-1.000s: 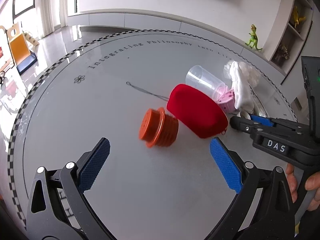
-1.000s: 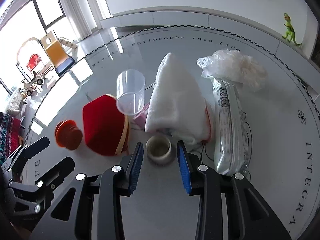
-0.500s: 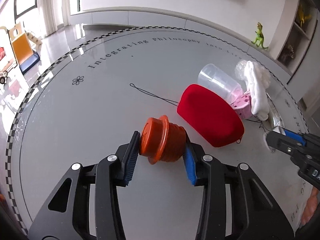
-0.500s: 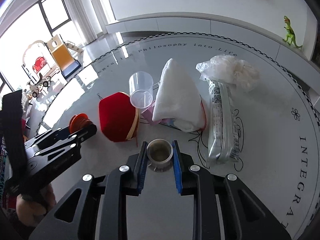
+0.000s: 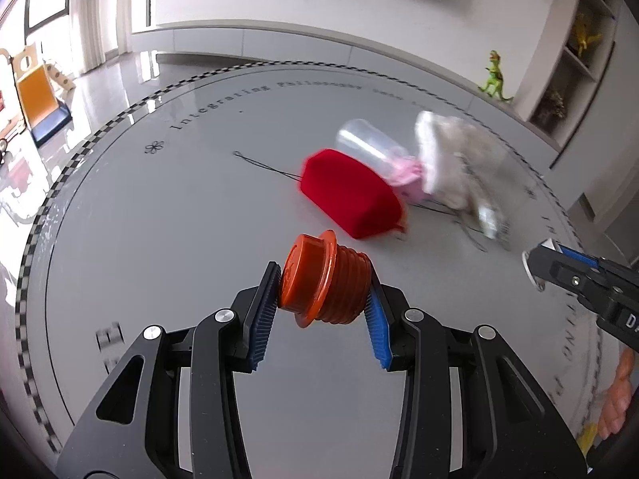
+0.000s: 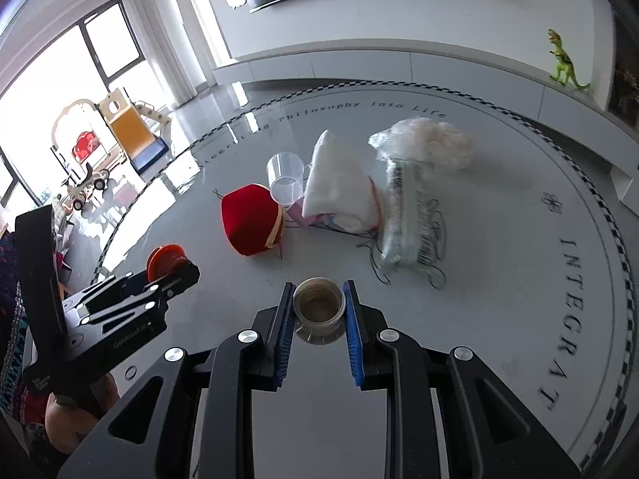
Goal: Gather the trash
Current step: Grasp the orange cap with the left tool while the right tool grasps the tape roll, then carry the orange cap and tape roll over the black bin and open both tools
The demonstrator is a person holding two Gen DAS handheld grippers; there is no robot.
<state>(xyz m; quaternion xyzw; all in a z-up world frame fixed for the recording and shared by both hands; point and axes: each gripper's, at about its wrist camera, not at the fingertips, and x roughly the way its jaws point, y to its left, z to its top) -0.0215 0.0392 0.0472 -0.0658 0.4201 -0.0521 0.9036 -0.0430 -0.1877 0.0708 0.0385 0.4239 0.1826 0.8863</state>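
My left gripper (image 5: 322,279) is shut on an orange threaded plug (image 5: 323,283) and holds it above the round grey table (image 5: 159,239); it also shows in the right wrist view (image 6: 165,265). My right gripper (image 6: 318,303) is shut on a small cream threaded cap (image 6: 319,307), lifted off the table; its tip shows in the left wrist view (image 5: 559,267). A pile of trash lies behind: a red fabric pouch (image 6: 249,223), a clear plastic cup (image 6: 284,177), a white cloth (image 6: 335,183), a clear packet (image 6: 403,215) and a crumpled plastic bag (image 6: 427,143).
Black thread (image 5: 263,167) trails left of the red pouch (image 5: 351,199). A pink piece (image 5: 407,183) sits under the cup. A green toy dinosaur (image 6: 563,62) stands on the ledge behind. A toy slide (image 6: 131,131) stands on the floor to the left.
Both grippers closed on their items and lifted them back from the pile: the left on the orange plug, the right on the cream cap.
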